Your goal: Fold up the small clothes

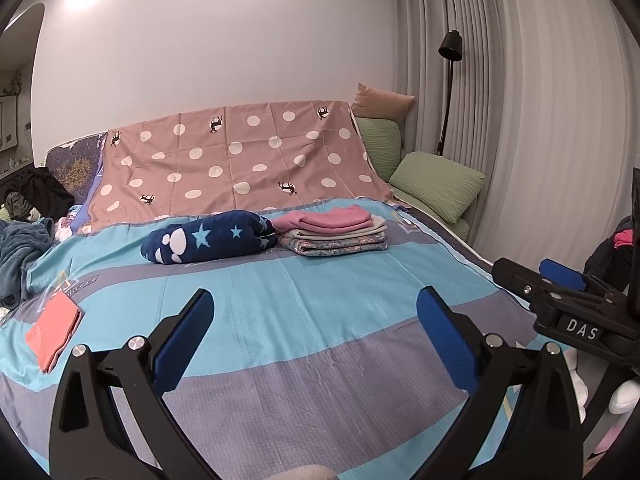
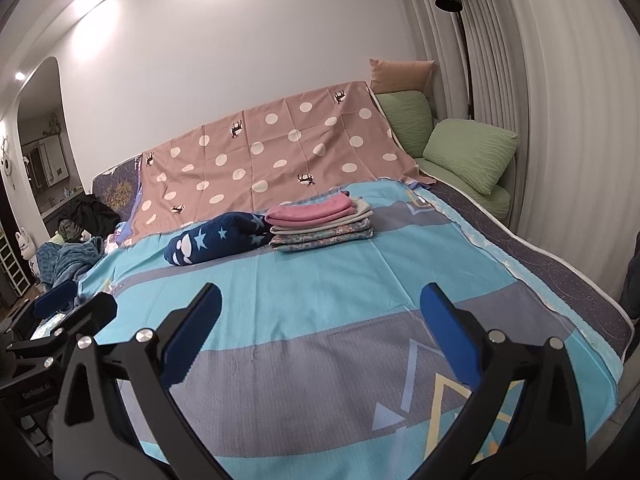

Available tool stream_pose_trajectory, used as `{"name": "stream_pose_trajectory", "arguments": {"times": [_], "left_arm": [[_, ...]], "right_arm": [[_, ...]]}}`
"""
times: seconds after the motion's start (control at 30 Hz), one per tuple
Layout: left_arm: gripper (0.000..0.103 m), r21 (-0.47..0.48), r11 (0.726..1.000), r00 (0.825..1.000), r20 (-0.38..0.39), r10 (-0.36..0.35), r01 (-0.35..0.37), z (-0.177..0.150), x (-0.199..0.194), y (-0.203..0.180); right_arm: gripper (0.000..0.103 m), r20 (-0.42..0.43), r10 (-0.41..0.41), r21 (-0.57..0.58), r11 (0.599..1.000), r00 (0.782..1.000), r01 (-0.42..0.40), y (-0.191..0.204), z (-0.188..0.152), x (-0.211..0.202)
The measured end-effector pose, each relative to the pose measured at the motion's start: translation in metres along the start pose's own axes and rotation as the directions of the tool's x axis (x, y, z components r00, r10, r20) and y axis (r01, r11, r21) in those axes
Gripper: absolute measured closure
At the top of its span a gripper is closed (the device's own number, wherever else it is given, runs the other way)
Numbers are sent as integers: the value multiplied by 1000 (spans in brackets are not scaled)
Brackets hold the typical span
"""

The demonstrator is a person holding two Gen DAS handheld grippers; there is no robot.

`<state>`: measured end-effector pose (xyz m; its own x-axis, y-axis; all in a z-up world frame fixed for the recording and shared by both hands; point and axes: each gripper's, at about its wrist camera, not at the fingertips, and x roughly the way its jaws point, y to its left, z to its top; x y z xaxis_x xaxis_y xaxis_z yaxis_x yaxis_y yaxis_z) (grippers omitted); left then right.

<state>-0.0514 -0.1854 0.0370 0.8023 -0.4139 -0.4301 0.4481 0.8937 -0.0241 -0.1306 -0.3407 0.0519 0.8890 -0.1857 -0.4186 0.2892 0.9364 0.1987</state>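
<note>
Dim, cool indoor light. Overhead lamps throw bright glare patches on the plain white wall (image 1: 224, 40). Focus fairly sharp throughout. Strong fisheye bending; black vignette rounds every corner.

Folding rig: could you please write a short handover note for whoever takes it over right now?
Left gripper: open, empty, over the bed sheet.
Right gripper: open, empty, over the same sheet; it also shows at the right edge of the left view.
Done: a folded stack with a pink piece on top lies at the far side, a navy star garment touching its left side, and a folded coral piece lies near the left edge.
Left: loose clothes are heaped beyond the bed's left side; nothing lies in front of the grippers yet.
</note>
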Motion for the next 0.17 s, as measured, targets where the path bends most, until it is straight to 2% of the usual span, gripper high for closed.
{"name": "stream_pose_trajectory", "arguments": {"times": [0.17], "left_arm": [[2, 2, 1000, 1000, -2, -1, 1, 0, 0, 1]], "right_arm": [[2, -1, -11, -5, 1000, 1000, 11, 3, 0, 0]]}}
